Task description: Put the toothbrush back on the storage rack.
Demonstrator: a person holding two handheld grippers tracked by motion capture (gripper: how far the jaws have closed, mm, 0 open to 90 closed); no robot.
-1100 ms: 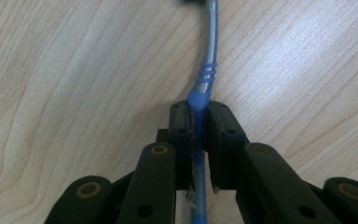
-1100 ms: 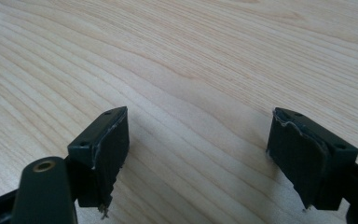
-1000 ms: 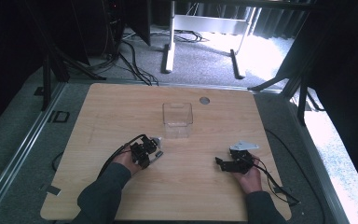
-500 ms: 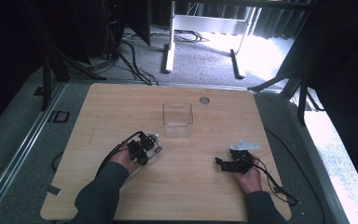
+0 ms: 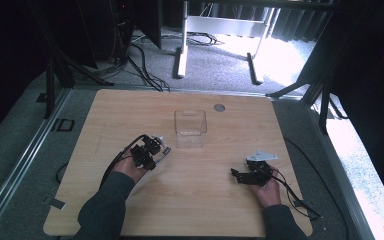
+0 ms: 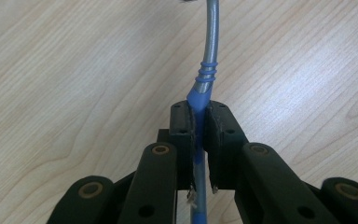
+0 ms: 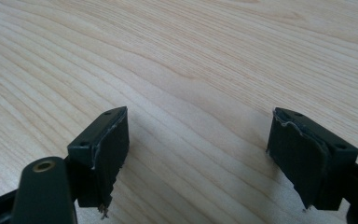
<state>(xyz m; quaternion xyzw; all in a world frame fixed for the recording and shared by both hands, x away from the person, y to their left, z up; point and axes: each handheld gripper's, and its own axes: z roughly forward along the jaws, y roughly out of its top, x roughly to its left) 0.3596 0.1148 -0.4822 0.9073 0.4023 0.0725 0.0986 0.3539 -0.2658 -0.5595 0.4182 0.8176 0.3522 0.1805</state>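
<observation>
My left gripper point(image 6: 199, 109) is shut on the blue handle of a utensil point(image 6: 204, 84), whose silver metal shaft curves up and away over the wooden table point(image 6: 74, 70). From above, the left gripper point(image 5: 152, 150) sits left of centre, with the utensil's silver end point(image 5: 163, 150) pointing right toward a clear plastic container point(image 5: 190, 127). At the right, my right gripper point(image 5: 236, 174) stands open low over the bare wood, its jaws pointing left. Nothing lies between its two wide-apart pads point(image 7: 109, 149).
A small round grey disc point(image 5: 219, 107) lies near the table's far edge, right of the container. Cables trail from both grippers off the table point(image 5: 130, 110). Dark stands and loose cords stand on the floor beyond.
The left gripper has risen a little with the utensil still clamped in it. The right gripper has kept still.
</observation>
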